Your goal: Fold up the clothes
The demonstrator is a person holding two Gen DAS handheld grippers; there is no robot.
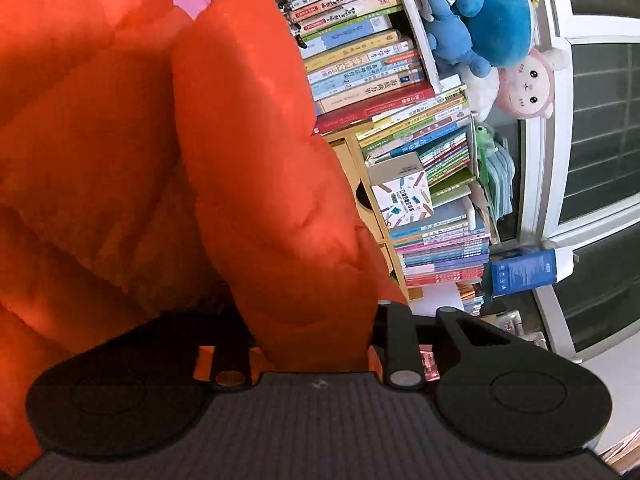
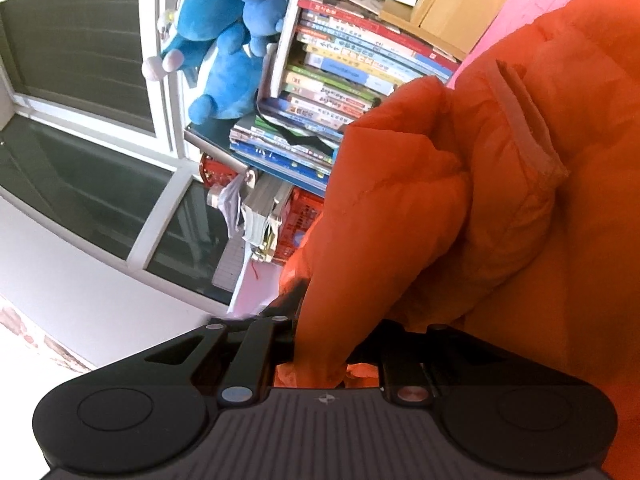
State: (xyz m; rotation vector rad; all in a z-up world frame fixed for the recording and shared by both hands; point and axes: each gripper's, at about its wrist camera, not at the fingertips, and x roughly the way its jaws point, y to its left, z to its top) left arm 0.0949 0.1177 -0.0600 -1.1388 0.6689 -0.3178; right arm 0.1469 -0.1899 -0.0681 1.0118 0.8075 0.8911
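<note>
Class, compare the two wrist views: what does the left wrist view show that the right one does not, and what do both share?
Only the left wrist view: a pink plush and a blue box. Only the right: a white strip on the orange jacket and a red basket. Both: that jacket pinched in a gripper, left and right, stacked books, blue plush toys, a window.
</note>
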